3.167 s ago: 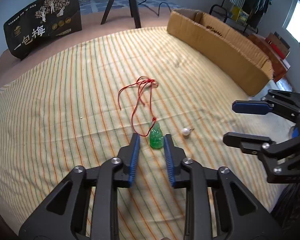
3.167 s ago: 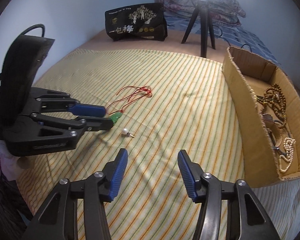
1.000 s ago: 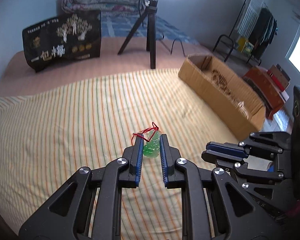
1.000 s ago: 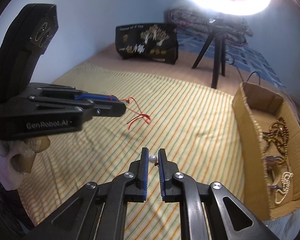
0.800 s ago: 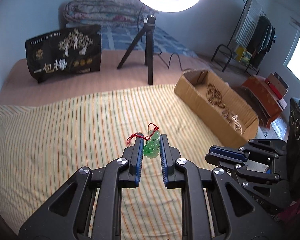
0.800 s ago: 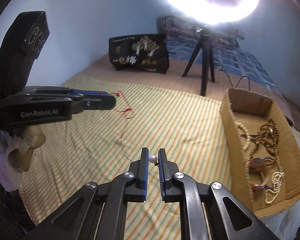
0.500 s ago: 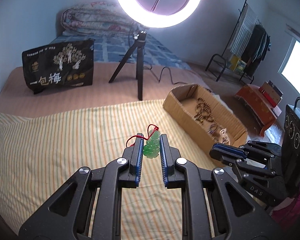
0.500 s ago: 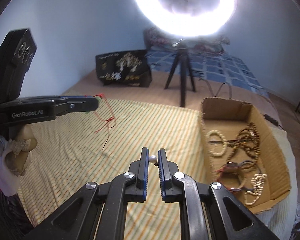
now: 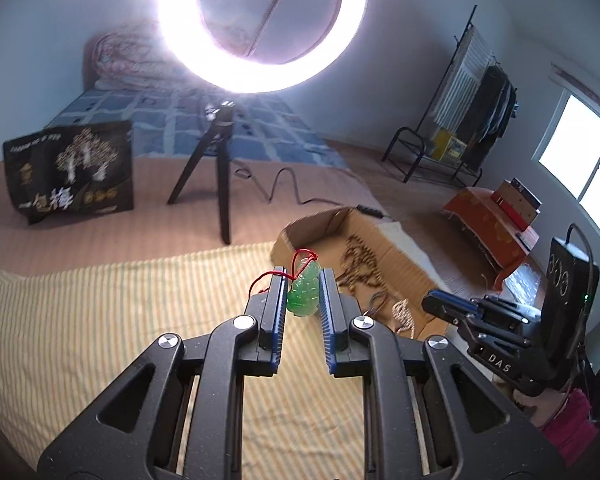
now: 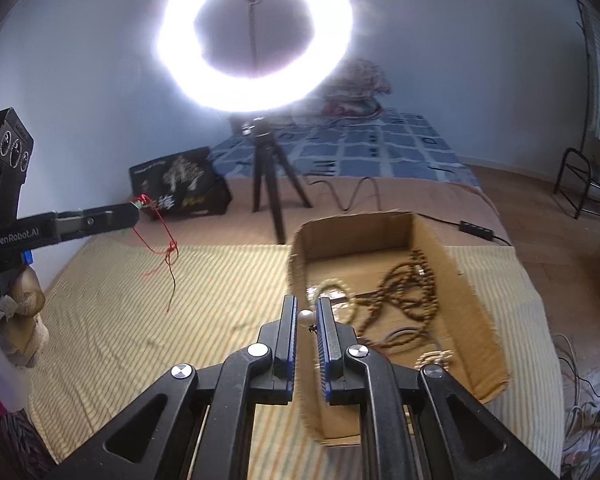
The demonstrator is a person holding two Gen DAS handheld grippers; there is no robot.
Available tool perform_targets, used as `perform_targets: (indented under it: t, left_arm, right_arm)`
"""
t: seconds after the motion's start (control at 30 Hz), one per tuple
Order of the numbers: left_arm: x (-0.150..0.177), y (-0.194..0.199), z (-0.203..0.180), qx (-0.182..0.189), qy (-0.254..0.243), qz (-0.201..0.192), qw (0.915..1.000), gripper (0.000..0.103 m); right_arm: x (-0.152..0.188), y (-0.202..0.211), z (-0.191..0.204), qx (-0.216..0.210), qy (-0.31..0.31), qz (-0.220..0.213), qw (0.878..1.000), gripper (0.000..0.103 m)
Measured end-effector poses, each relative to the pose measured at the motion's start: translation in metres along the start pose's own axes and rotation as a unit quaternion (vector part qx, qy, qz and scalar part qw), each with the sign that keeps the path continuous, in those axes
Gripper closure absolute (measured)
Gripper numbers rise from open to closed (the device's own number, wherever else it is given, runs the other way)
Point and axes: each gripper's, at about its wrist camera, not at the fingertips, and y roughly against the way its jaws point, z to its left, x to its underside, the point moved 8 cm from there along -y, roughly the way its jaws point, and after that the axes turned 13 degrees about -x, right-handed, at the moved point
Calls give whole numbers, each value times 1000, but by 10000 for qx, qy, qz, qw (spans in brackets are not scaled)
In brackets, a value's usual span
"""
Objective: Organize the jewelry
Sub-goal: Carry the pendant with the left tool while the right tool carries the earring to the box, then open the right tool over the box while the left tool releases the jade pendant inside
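My left gripper (image 9: 303,276) is shut on a green pendant (image 9: 304,290), held in the air above the striped bedspread, with its red cord (image 10: 160,240) dangling below the fingers. A small white pearl earring (image 10: 306,316) sits pinched between the pads of my right gripper (image 10: 305,305), just over the near left edge of the open cardboard box (image 10: 472,304). Inside the box lie a brown bead necklace (image 10: 410,284), a pale bead bracelet (image 10: 334,286) and a pearl string (image 10: 434,357). In the left wrist view the right gripper (image 9: 440,304) hovers beside the box (image 9: 280,240).
A ring light on a black tripod (image 10: 268,184) stands behind the box, its cable (image 10: 356,196) trailing to the right. A black printed bag (image 10: 180,184) leans at the back left. The striped cloth (image 10: 140,320) covers the bed; a clothes rack (image 9: 460,120) stands far right.
Both grippers have risen and swung toward the cardboard box, keeping their grips. The box now lies right under the right gripper's tips, and the red cord hangs free in the air.
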Motion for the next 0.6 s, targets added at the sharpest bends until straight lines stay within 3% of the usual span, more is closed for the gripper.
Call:
perform_targets:
  t: [0.6]
  left_arm:
    - [-44, -52, -74, 418, -335, -57, 9985, 88]
  right_arm:
    - [-3, 3, -59, 383, -288, 47, 9988, 96]
